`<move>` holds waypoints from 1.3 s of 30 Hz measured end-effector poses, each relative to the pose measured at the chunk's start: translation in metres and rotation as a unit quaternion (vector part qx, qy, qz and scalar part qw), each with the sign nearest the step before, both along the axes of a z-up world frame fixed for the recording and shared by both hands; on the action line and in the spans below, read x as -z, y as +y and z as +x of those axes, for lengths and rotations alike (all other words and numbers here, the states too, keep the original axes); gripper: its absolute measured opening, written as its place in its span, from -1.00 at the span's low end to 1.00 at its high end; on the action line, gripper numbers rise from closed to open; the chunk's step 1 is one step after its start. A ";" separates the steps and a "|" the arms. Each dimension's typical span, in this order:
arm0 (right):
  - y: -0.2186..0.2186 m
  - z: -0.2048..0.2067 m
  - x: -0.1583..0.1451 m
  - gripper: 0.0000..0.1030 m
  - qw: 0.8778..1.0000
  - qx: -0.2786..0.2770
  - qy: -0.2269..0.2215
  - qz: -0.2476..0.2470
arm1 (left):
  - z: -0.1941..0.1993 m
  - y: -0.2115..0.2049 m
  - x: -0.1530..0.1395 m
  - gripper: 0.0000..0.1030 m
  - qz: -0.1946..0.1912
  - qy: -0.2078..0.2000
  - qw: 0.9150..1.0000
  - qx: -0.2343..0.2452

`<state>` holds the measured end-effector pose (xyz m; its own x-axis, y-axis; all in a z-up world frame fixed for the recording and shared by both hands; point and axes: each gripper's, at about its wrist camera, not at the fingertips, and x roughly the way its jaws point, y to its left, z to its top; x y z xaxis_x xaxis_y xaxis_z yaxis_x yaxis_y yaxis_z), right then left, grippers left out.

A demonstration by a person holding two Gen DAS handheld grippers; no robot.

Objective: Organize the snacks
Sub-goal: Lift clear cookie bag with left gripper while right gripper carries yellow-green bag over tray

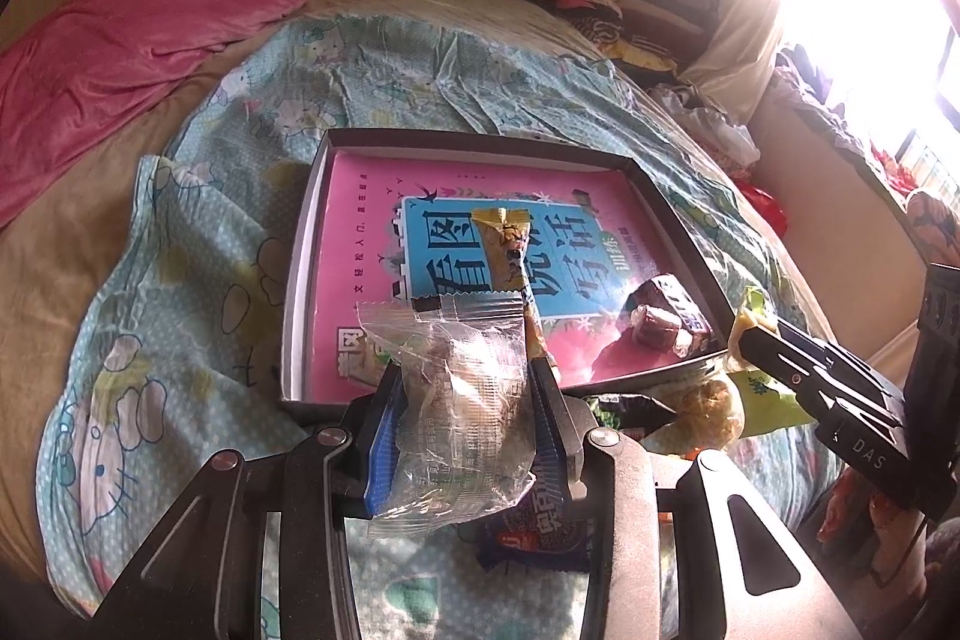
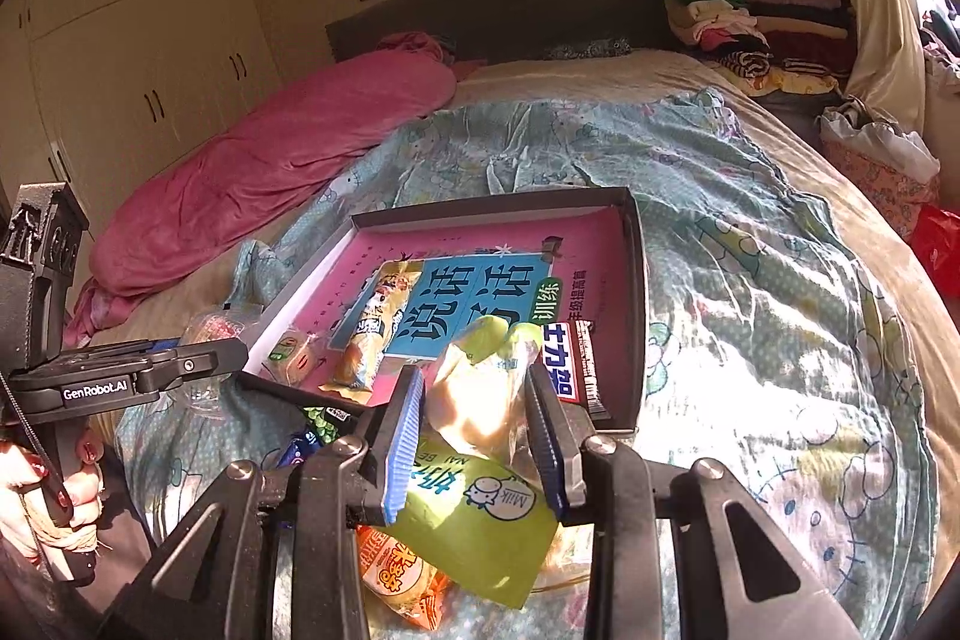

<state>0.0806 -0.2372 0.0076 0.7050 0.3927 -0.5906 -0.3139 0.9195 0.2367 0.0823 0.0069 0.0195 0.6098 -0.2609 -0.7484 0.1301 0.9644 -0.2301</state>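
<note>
I have 2 snacks in hand, 1 per gripper, and the step is to carry both over the near wall of the shallow dark box (image 1: 300, 244) on the cartoon-print quilt (image 1: 180, 232) and set them down inside.

My left gripper (image 1: 465, 388) is pinched nearly closed on a clear-wrapped pastry (image 1: 462, 376); the blue pads press its sides and the crimped top edge stands up above them. It hangs just short of the box's near left corner. My right gripper (image 2: 474, 400) is closed almost as far as it goes on a green-and-clear milk bread bag (image 2: 480, 466), gripping the bread end while the printed green end droops beneath. It sits at the box's near edge, toward the right.

The box floor is a pink-and-blue book cover. Already in it: a yellow long-wrapped snack (image 2: 375, 328) near the middle, a small square packet (image 2: 291, 352) at the near left, and a Snickers-style bar (image 2: 570, 364) against the right wall.

To do this well, I judge I should lift each bag clear of the rim so the loose film does not snag, then place the pastry in the bare far left and the bread in the gap between the yellow snack and the bar. Both wrappers are soft, so I keep the squeeze light. More snacks remain on the quilt below, including an orange packet (image 2: 396, 574) and a dark blue packet (image 1: 540, 538).
</note>
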 end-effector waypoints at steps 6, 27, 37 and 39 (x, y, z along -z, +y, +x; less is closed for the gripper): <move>-0.006 0.003 -0.003 -0.32 1.000 0.009 -0.004 0.006 | 0.012 -0.009 0.001 -0.22 -0.001 0.001 1.000 0.002; -0.021 0.028 -0.004 -0.32 0.999 0.038 -0.012 0.012 | 0.047 -0.023 0.023 -0.22 0.025 0.016 1.000 -0.007; -0.020 0.050 0.005 -0.32 0.999 0.046 -0.003 -0.002 | 0.052 -0.027 0.029 -0.21 0.030 0.017 0.999 -0.004; -0.019 0.053 0.007 -0.32 0.999 0.045 0.000 -0.004 | 0.052 -0.028 0.030 -0.21 0.028 0.019 0.999 -0.003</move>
<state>0.1337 -0.2557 0.0003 0.7375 0.3231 -0.5930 -0.2303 0.9458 0.2290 0.1347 -0.0211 -0.0101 0.5827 -0.2144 -0.7839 0.1165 0.9766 -0.1805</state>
